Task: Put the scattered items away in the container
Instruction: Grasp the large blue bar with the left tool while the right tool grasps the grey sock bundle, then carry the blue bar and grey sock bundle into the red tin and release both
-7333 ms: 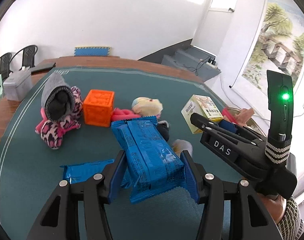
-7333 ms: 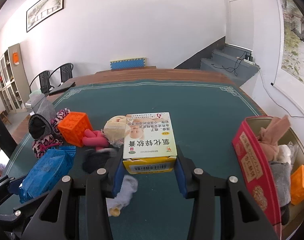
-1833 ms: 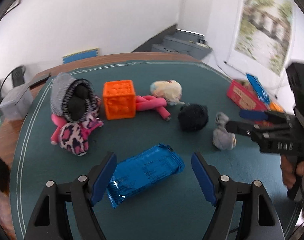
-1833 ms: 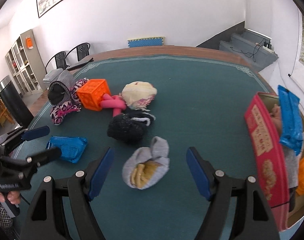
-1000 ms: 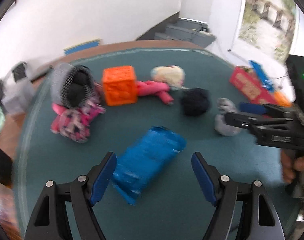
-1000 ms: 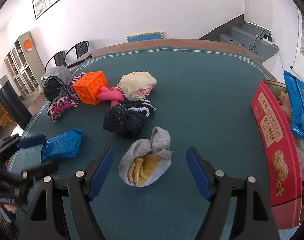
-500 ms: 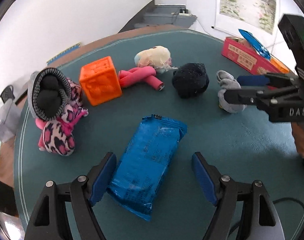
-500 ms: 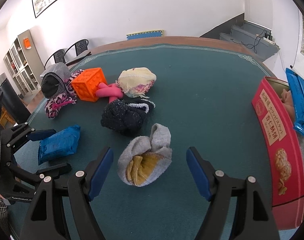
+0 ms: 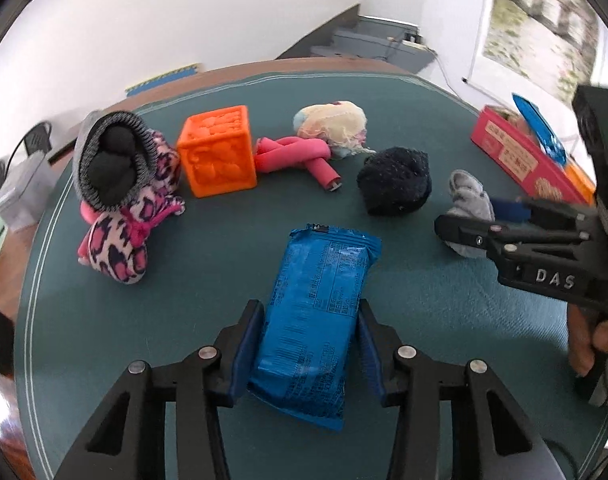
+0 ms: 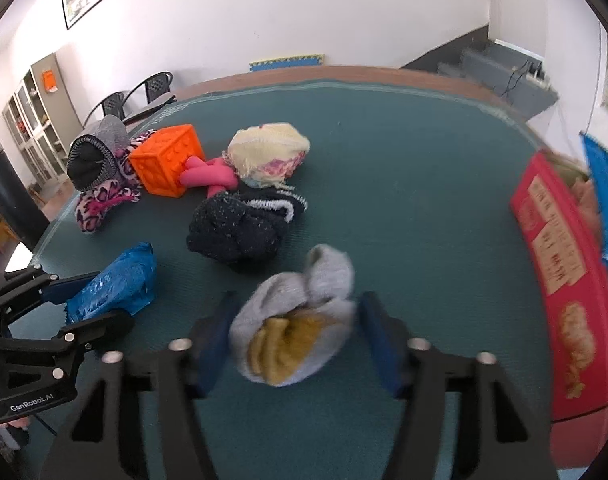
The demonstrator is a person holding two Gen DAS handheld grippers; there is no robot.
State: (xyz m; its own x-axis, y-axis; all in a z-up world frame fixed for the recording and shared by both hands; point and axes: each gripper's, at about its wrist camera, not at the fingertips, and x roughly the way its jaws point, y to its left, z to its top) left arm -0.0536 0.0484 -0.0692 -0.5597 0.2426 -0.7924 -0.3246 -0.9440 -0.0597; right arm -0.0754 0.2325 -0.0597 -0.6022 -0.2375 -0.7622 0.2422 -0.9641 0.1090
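A blue snack packet [image 9: 316,312] lies on the green table, and my left gripper [image 9: 307,356] is shut on its near end. The packet also shows in the right wrist view [image 10: 115,284]. A grey and yellow sock bundle [image 10: 295,320] sits between the fingers of my right gripper [image 10: 295,340], which are closing around it; the image is blurred there. The bundle also shows in the left wrist view [image 9: 470,204]. The red box [image 10: 564,280] stands at the right with a blue packet [image 10: 604,196] sticking out of it.
On the table lie a dark sock ball [image 9: 394,186], a cream sock ball [image 9: 332,122], a pink rolled item [image 9: 295,158], an orange cube [image 9: 217,152] and a grey and pink leopard sock pile [image 9: 119,188]. The table edge [image 9: 31,248] runs at the left.
My left gripper has closed on the blue packet. My right gripper has moved down and its fingers have narrowed around the grey and yellow sock bundle.
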